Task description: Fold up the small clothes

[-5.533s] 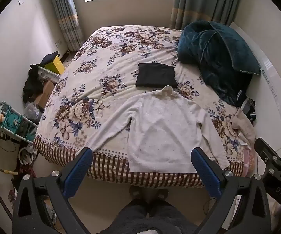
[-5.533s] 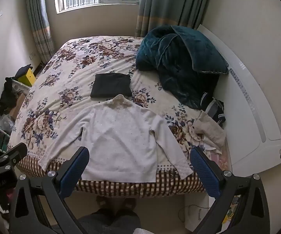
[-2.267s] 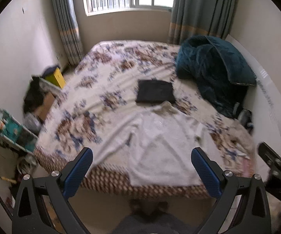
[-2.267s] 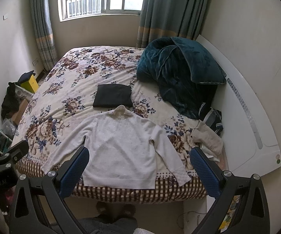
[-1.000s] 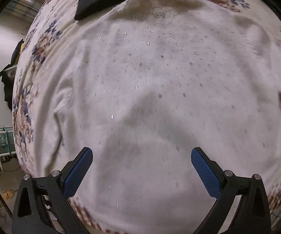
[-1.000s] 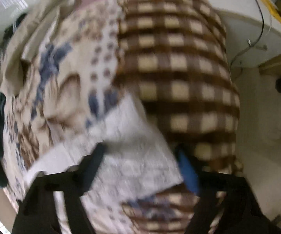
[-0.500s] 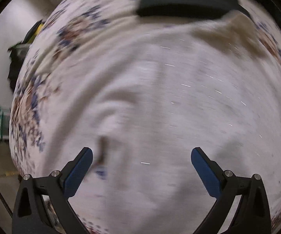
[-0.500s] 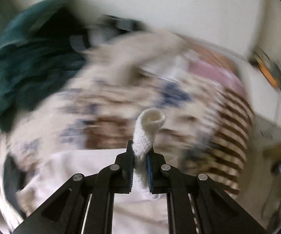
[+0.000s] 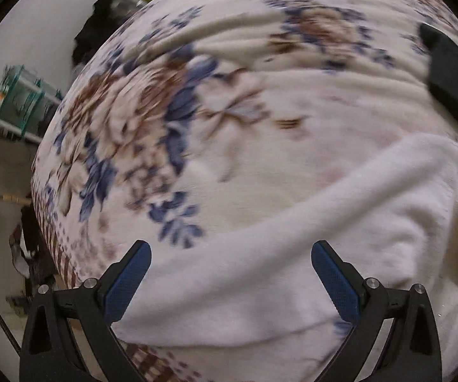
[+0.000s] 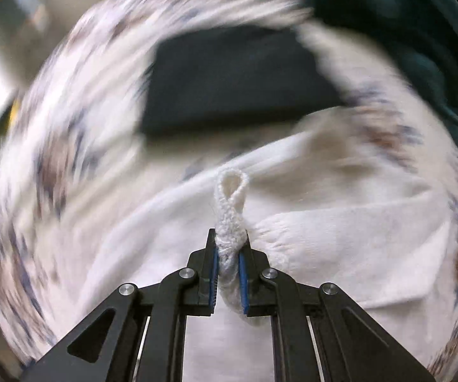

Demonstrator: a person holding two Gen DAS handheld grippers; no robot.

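A white knit sweater [image 10: 340,238] lies on the floral bedspread [image 9: 197,95]. My right gripper [image 10: 228,254] is shut on the cuff of its right sleeve [image 10: 230,210] and holds it over the sweater's body, near the collar [image 10: 334,133]. My left gripper [image 9: 227,273] is open, low over the sweater's left sleeve [image 9: 276,248], which runs between its fingers. Both views are motion-blurred.
A folded black garment lies beyond the sweater [image 10: 235,76] and at the right edge of the left wrist view [image 9: 454,76]. A teal blanket [image 10: 413,16] is heaped at the far right. Clutter and a teal rack [image 9: 22,102] stand on the floor left of the bed.
My right gripper has carried the sleeve cuff from the bed's right edge inward over the sweater. My left gripper has swung left from the sweater's body to its left sleeve.
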